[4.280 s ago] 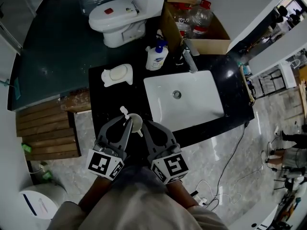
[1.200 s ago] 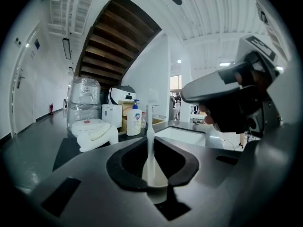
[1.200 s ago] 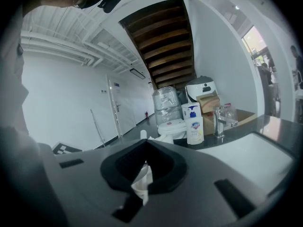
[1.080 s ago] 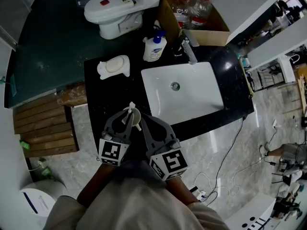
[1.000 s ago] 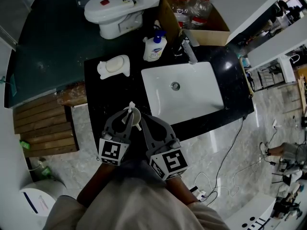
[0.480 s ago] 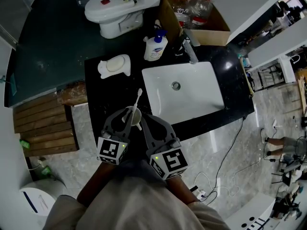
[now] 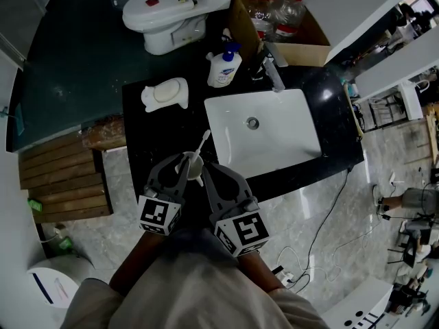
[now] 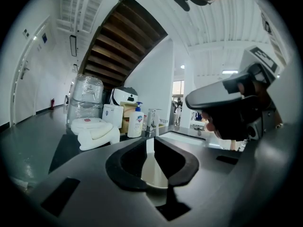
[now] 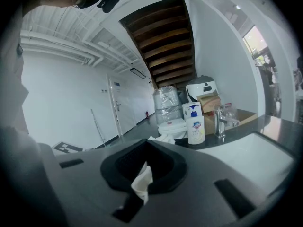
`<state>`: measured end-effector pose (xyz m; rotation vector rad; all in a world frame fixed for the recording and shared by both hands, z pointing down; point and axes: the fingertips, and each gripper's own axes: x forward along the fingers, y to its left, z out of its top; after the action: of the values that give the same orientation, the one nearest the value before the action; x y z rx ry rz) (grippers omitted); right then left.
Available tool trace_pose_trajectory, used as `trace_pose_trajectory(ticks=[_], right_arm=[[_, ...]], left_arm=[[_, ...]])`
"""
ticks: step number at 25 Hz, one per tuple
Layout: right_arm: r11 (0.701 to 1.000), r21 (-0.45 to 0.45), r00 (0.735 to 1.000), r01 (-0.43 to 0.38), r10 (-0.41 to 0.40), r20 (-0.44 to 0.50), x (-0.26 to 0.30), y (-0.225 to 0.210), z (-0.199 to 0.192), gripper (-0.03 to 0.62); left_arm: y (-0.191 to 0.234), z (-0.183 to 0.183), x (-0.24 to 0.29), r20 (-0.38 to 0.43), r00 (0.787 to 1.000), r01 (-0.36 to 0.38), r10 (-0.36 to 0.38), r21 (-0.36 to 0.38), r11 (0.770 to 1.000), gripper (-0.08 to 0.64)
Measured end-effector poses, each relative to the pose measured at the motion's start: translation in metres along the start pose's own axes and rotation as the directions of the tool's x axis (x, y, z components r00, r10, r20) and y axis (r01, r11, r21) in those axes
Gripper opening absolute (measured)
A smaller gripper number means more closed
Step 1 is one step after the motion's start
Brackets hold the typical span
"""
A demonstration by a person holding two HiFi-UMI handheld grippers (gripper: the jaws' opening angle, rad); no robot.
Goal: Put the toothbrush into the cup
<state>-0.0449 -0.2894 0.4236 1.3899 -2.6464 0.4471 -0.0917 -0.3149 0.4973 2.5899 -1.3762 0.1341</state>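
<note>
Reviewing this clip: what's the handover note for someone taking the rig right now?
Left claw: shut on the cup, at the counter's front edge.
Right claw: shut on the toothbrush, free end slanting toward the sink.
Done: both things gripped, brush at the cup mouth; whether its end is inside can't be told.
Left: seat the brush in the cup, then open the right claw.

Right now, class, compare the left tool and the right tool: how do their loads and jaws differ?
The left tool grips the cream cup; the right tool grips the white toothbrush. The left tool's jaws stand slightly apart round the cup; the right tool's jaws nearly meet on the slim handle. Both are shut on something, side by side above the black counter's front edge.
</note>
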Motion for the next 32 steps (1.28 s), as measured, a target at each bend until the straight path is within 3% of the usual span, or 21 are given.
trace_pose_trajectory(ticks=[32], right_arm=[[0.998, -0.031, 0.996, 0.057, -0.055, 0.074, -0.007, 0.000, 0.017, 0.006]], left_arm=[[-0.016, 0.083, -0.027, 0.131, 0.990, 0.054, -0.055, 0.013, 0.998, 0.025]])
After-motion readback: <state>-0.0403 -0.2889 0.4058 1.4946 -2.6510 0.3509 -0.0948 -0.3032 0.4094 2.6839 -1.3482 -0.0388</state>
